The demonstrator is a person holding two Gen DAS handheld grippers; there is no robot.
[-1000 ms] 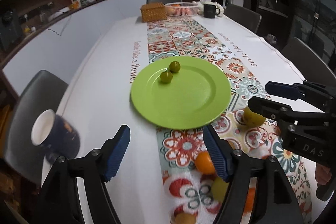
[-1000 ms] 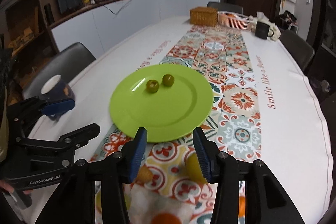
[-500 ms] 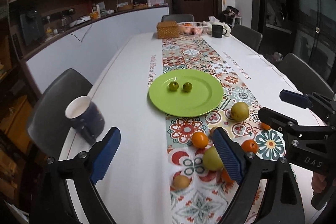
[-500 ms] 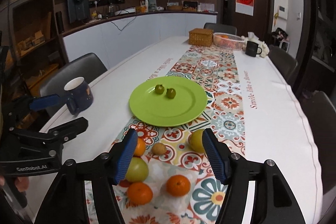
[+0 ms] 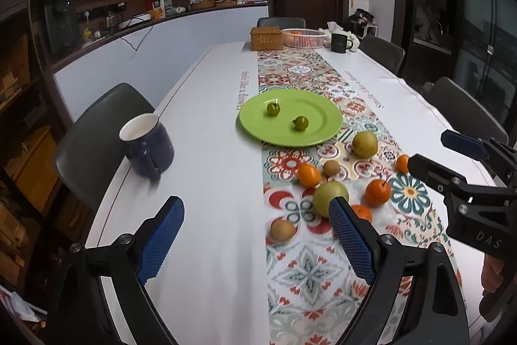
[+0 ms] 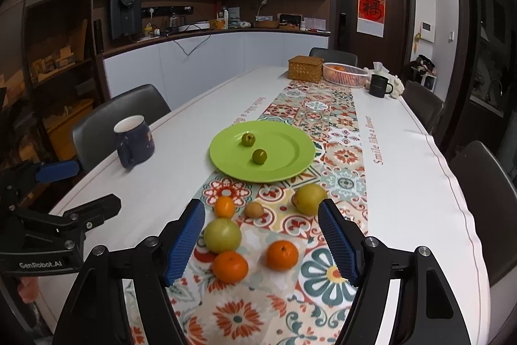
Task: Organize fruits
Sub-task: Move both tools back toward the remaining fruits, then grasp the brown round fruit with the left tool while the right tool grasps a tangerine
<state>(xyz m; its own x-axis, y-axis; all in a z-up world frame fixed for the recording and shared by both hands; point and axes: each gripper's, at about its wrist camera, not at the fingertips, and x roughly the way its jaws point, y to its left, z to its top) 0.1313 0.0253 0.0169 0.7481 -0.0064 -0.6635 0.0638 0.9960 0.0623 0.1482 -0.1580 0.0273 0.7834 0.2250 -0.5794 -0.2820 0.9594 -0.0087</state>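
Observation:
A green plate [image 5: 318, 118] [image 6: 290, 160] on the patterned runner holds two small green fruits [image 5: 273, 109] [image 6: 259, 156]. Nearer me lie loose fruits: a green apple [image 5: 329, 198] [image 6: 222, 235], a yellow pear [image 5: 364, 144] [image 6: 308, 199], several oranges [image 6: 282, 254] [image 5: 377, 191] and brown kiwis [image 5: 282, 229] [image 6: 254, 210]. My left gripper [image 5: 257, 240] is open and empty above the table's near end, left of the fruit. My right gripper [image 6: 261, 243] is open and empty, raised behind the loose fruit.
A dark blue mug [image 5: 147, 144] [image 6: 133, 144] stands near the left table edge. A wicker box [image 5: 266, 37], a white basket [image 5: 303, 37] with oranges and a black mug [image 5: 339, 42] stand at the far end. Chairs line both sides.
Both grippers have pulled back and risen away from the plate, so the loose fruits now show in full. Both stayed open and empty.

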